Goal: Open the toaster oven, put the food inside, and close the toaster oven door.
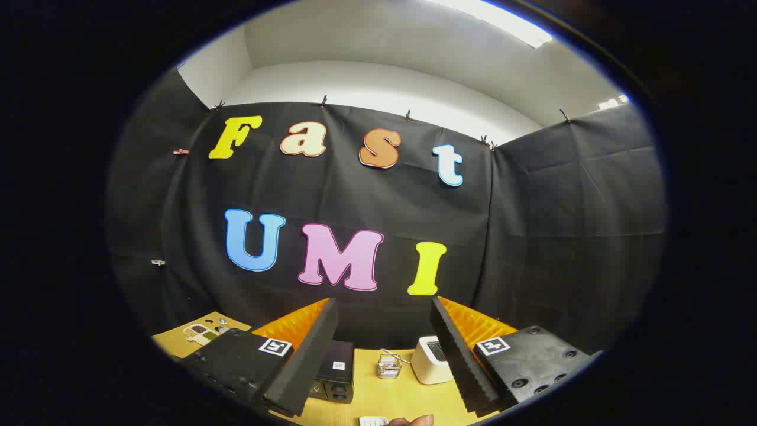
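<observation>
My gripper (383, 302) is open, held high above a wooden table (408, 399) and aimed at the booth's wall, with nothing between its fingers. Far below, seen between the fingers, a small white appliance with a dark front panel (430, 360) stands next to the right finger. It may be the toaster oven, though it is too small to tell. Left of it sits a small metal wire piece (389, 367). A black box (335, 374) stands by the left finger. A white item (373, 421) lies at the table's near edge.
A person's fingertip (415, 420) shows at the near edge beside the white item. A card with small dark and green items (203, 333) lies on the table to the far left, beyond the left finger. Black cloth walls close the booth behind and to the right.
</observation>
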### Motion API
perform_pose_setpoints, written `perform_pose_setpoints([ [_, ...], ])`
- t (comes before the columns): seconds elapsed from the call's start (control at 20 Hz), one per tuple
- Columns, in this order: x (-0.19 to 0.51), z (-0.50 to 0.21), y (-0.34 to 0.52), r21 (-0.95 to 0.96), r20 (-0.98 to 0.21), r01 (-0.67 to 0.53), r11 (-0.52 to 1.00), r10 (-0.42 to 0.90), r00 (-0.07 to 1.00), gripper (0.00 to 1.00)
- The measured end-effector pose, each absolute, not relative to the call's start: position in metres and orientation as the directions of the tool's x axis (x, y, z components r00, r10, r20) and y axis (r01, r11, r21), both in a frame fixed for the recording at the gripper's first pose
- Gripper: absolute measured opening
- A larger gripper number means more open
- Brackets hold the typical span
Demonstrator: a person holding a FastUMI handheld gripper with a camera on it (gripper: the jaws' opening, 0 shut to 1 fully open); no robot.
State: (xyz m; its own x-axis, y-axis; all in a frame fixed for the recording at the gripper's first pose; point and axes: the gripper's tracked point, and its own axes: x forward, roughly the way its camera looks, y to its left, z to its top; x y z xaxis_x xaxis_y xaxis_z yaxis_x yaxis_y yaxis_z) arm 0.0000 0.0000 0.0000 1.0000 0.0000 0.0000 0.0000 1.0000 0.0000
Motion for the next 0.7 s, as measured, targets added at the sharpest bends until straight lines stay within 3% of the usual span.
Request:
perform_pose_setpoints([
  [0.7,-0.0015,0.0012,0.0085,-0.017,0.008,-0.016,1.0,0.016,1.0,0.97],
])
